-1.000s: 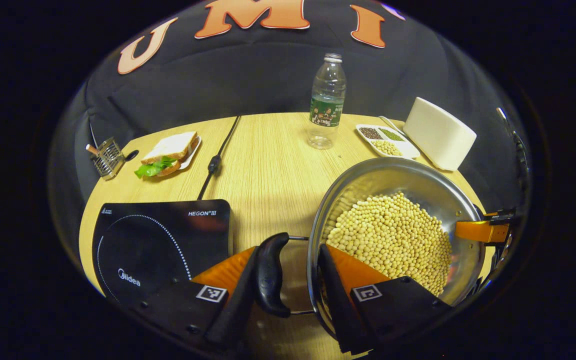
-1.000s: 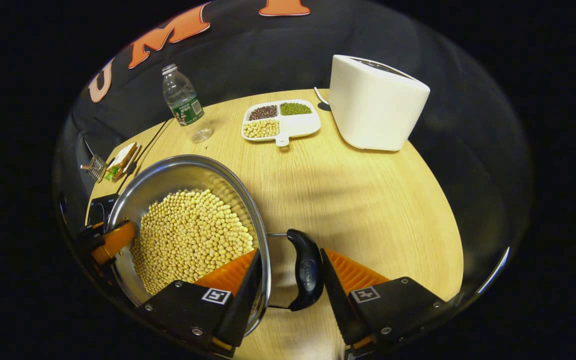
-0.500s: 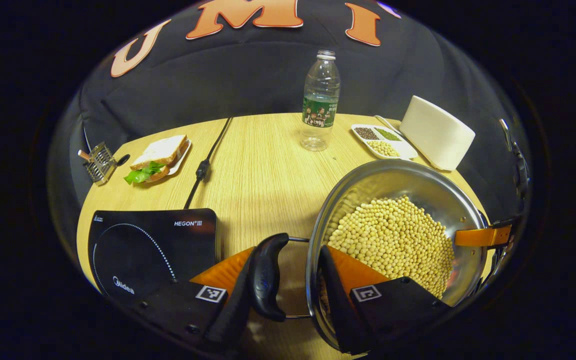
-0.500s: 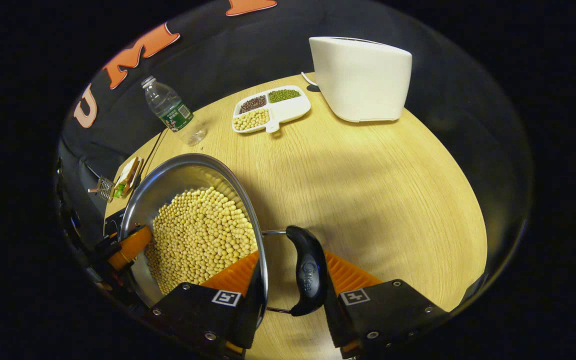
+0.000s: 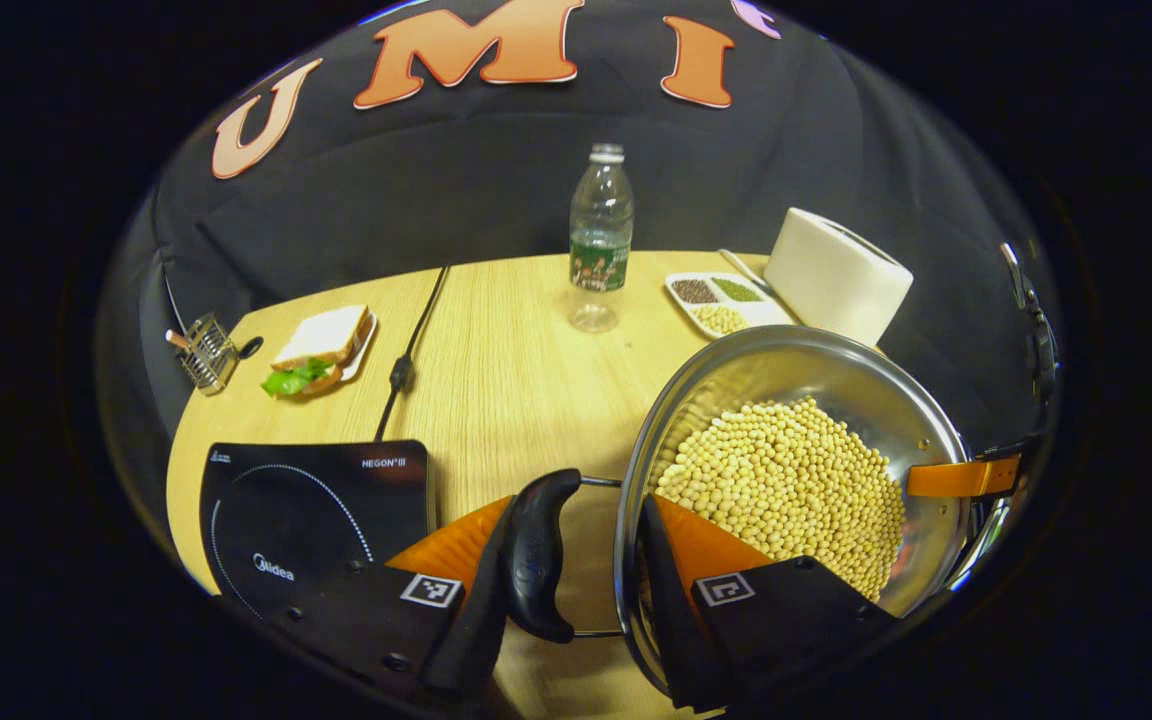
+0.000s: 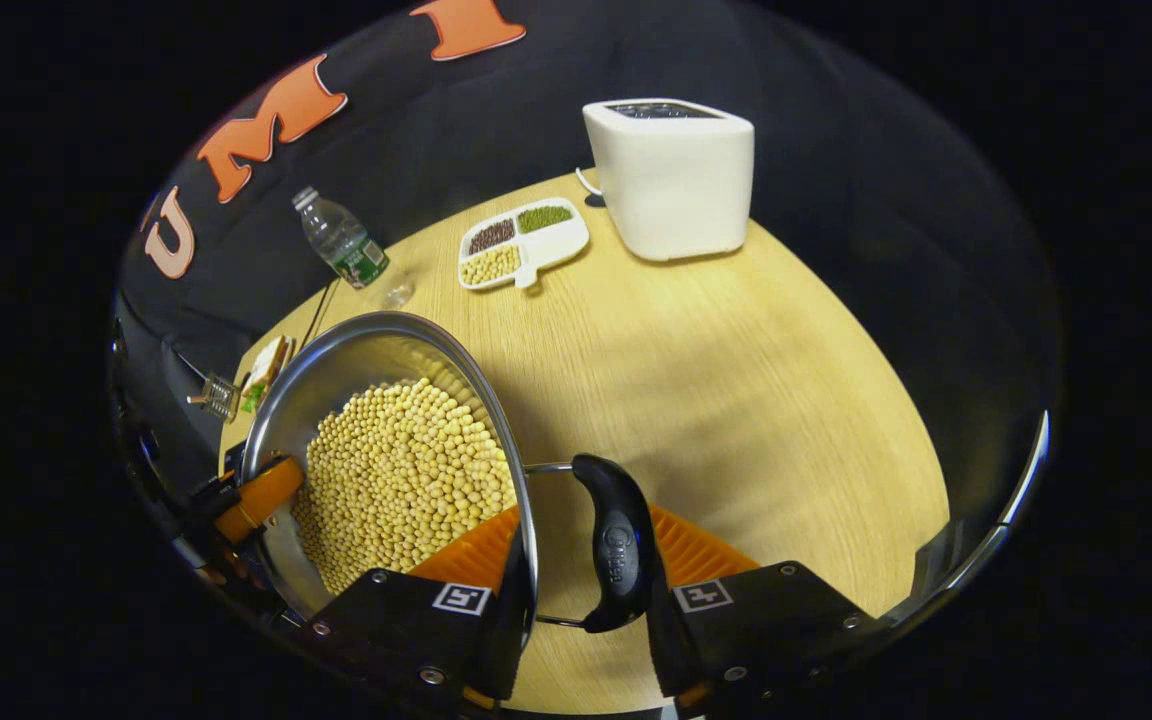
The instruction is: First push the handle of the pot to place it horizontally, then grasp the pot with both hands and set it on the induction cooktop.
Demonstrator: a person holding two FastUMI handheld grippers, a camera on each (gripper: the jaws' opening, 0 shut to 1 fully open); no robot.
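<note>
A steel pot (image 5: 816, 350) heaped with soybeans (image 5: 786, 480) hangs above the wooden table, held from both sides. My left gripper (image 5: 579, 510) is shut on the pot: one finger sits outside the black handle (image 5: 536, 560), the other inside the rim. In the right gripper view, my right gripper (image 6: 581, 530) is shut the same way on the opposite black handle (image 6: 616, 550) and the pot (image 6: 356, 355). Each gripper's orange finger shows across the pot in the other view. The black induction cooktop (image 5: 316, 500) lies on the table, left of the pot.
A water bottle (image 5: 598, 240) stands at the back centre. A divided dish of beans (image 5: 721, 300) and a white appliance (image 5: 836, 275) are back right. A sandwich on a plate (image 5: 321, 345), a metal rack (image 5: 201, 350) and the cooktop's cable (image 5: 406, 350) lie back left.
Both grippers have risen with the pot held between them, so the table's objects look smaller and farther. The right gripper's fingers closed in on the handle.
</note>
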